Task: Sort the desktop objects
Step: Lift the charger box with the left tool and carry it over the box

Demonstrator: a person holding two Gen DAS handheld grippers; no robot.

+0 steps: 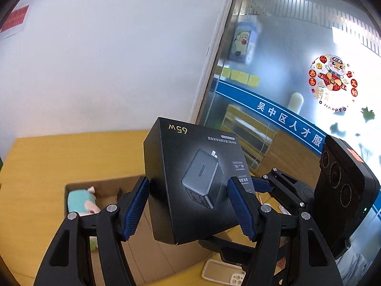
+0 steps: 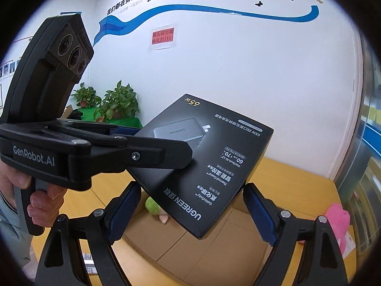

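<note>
A black UGREEN 65W charger box (image 1: 190,178) is held in the air above an open cardboard box (image 1: 107,186). My left gripper (image 1: 188,190) is shut on the charger box, its blue pads on both sides. In the right wrist view the charger box (image 2: 209,166) hangs tilted in front of my right gripper (image 2: 193,212), whose fingers stand wide apart and do not touch it. The left gripper body (image 2: 95,152) reaches in from the left there. The cardboard box (image 2: 190,257) lies below.
A teal and pink plush toy (image 1: 81,202) lies in the cardboard box. A green ball (image 2: 152,206) shows in it too. A clear phone case (image 1: 223,274) lies on the yellow table (image 1: 47,157). A pink item (image 2: 338,224) sits at the right. The wall and a glass door stand behind.
</note>
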